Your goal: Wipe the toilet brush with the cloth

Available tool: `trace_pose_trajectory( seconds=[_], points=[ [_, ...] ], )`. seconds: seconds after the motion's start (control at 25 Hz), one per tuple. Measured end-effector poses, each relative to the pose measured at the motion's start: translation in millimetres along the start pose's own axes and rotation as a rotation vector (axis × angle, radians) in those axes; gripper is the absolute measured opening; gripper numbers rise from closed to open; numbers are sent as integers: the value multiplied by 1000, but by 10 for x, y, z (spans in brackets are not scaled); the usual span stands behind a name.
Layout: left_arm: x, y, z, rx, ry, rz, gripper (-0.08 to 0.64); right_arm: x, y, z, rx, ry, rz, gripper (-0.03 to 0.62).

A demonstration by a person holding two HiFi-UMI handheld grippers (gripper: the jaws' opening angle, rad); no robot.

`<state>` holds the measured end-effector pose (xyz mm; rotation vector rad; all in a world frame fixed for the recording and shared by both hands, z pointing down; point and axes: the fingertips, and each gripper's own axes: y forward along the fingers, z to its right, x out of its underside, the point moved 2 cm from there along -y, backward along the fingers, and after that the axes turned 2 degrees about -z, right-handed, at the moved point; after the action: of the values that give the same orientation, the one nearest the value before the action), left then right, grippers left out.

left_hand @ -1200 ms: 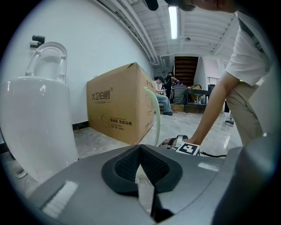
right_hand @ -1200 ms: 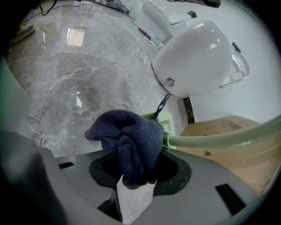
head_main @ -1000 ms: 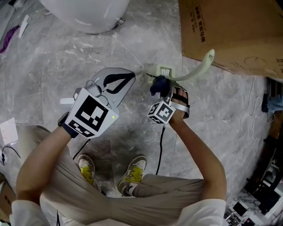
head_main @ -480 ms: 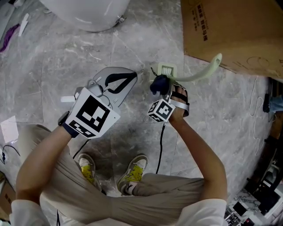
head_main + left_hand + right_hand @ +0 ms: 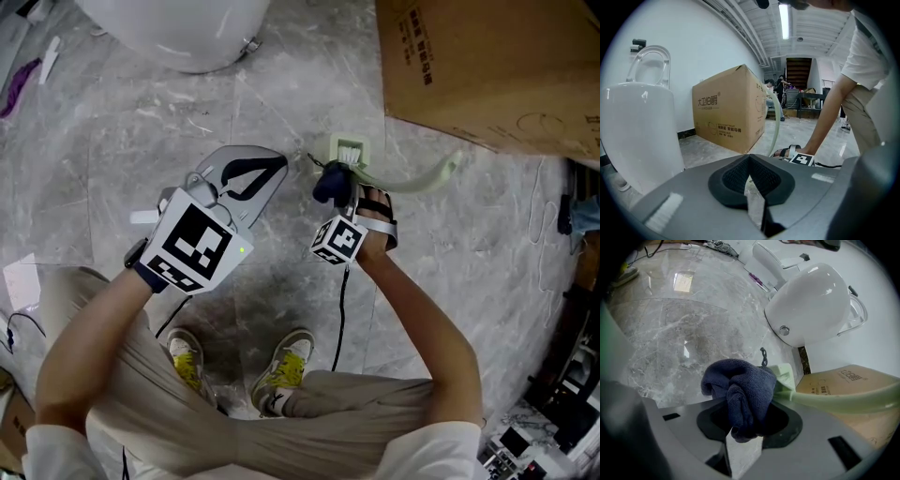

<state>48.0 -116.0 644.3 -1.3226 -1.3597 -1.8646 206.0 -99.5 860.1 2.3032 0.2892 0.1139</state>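
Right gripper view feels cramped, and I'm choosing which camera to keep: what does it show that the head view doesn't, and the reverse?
Only the right gripper view: close up, how the right gripper is shut on the dark blue cloth, plus the toilet's raised seat.
Only the head view: the left gripper, the person's shoes and the right gripper's marker cube.
Both: the cloth against the pale green toilet brush, the cardboard box, the white toilet bowl and the marble floor.
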Motion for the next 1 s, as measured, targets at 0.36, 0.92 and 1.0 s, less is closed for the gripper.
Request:
trace_pose_trajectory(
  seconds=[0.36, 0.92, 1.0],
  points=[
    [-74, 31, 78, 8, 23, 4, 2, -28, -105, 62, 1, 14, 28, 158],
    [-40, 37, 87, 4, 36, -11, 2, -152, -187, 325, 51, 302, 86, 160],
    [-46, 30, 93, 6, 37, -6, 2, -179, -194, 314, 44, 323, 109, 159]
  ],
)
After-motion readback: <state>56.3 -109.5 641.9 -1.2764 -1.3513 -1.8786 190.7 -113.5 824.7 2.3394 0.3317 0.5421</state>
